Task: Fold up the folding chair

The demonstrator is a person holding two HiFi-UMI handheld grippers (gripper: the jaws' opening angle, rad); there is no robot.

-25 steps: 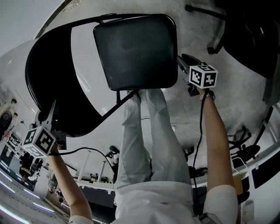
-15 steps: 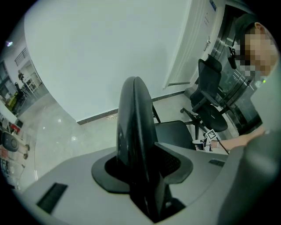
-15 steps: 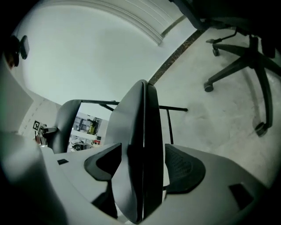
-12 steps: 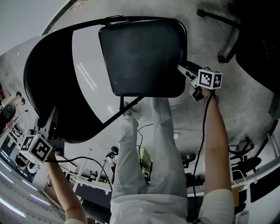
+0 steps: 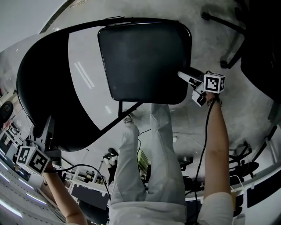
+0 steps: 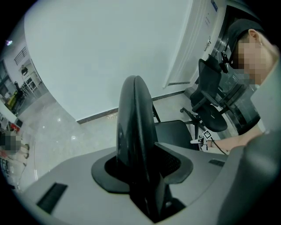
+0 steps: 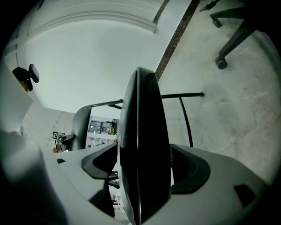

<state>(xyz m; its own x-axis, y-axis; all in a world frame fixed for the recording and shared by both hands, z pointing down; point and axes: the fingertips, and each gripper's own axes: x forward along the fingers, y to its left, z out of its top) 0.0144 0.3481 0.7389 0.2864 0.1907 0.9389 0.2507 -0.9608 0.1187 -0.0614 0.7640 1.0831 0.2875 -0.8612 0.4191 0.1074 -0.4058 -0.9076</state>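
Lab or workshop, concrete floor (image 7: pixel 237 114), wheeled office chair (image 6: pixel 210 79), cluttered equipment racks (image 5: pixel 85 178)

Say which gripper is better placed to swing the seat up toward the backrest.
Right. The right gripper has the seat's side edge between its jaws, which have just been opening and don't yet press on it. The left gripper is clamped on the backrest, apparently steadying it.

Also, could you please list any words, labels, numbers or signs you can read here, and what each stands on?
No readable words or numbers anywhere.
Left marker cube: black-and-white square pattern only, no letters.
Right marker cube: the same.
Blue plate on the white wall panel: too small to read.
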